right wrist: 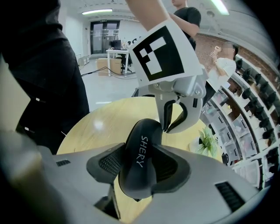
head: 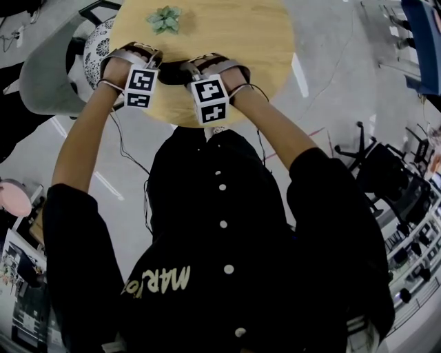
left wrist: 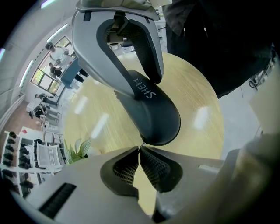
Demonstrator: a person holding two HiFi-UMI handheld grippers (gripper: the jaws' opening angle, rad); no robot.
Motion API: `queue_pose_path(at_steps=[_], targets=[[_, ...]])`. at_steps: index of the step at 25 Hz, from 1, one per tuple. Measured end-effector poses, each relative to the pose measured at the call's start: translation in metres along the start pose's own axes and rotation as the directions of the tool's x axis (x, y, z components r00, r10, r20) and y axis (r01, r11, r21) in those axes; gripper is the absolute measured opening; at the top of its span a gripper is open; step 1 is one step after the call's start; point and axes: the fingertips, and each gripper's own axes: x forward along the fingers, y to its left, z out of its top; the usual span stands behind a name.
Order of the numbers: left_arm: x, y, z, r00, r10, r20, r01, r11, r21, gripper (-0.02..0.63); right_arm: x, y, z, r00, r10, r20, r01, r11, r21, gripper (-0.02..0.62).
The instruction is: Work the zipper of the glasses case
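closest to me: black jacket sleeves [head: 76,227] and bare forearms reaching fwd to the table [head: 241,34]; both marker cubes face up, side by side at the table's near edge; right gripper [right wrist: 140,162] has its jaws clenched across the middle of the glasses case [right wrist: 142,135], ribbed pads pressing both flanks; case is dark, rounded, w/ white lettering "SHERY" along its top; it sits between the two grippers over the near part of the round wooden top; can't tell if it rests on the wood or hangs just above it; its long axis runs from the right jaws toward the left gripper [left wrist: 140,151]; left jaws are closed tip to tip right at the case's narrow end, and a thin pale sliver, the zipper pull [left wrist: 141,145] as far as i can make out, is pinched at the very tips; the left gripper holds nothing else; the left jaws touch the case only at that end; further out, a small green plant [head: 164,19] stands near the table's far edge, well apart from the case; a grey seat [head: 45,76] sits beside the table's left side; beyond, pale floor, shelves [right wrist: 258,100] w/ small dark items, and ppl standing far back in the room.
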Motion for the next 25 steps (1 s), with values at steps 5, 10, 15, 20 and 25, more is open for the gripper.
queue_pose_path(at_steps=[5, 10, 15, 20, 25], targets=[[0.002, 0.003, 0.001, 1.000, 0.004, 0.006, -0.004, 1.000, 0.022, 0.015, 0.001, -0.001, -0.001, 1.000, 0.001, -0.006, -0.001, 1.000, 0.004, 0.198], [0.004, -0.006, -0.002, 0.999, -0.042, 0.013, 0.042, 0.997, -0.058, 0.055, 0.001, -0.004, -0.003, 1.000, -0.007, 0.012, 0.006, 0.998, 0.068, 0.201], [-0.006, -0.022, -0.018, 0.994, -0.103, -0.040, 0.099, 0.990, -0.101, 0.153, -0.005, -0.006, -0.007, 0.999, 0.000, 0.044, -0.007, 0.986, 0.168, 0.199], [-0.033, -0.020, -0.019, 0.999, -0.039, -0.016, 0.034, 0.970, -0.240, 0.135, -0.029, -0.018, -0.005, 0.991, -0.063, 0.121, 0.026, 0.958, 0.286, 0.190], [-0.090, 0.002, -0.005, 0.970, 0.233, 0.072, -0.152, 0.810, -0.567, 0.022, -0.097, -0.046, -0.012, 0.928, -0.250, 0.276, 0.064, 0.837, 0.543, 0.131]])
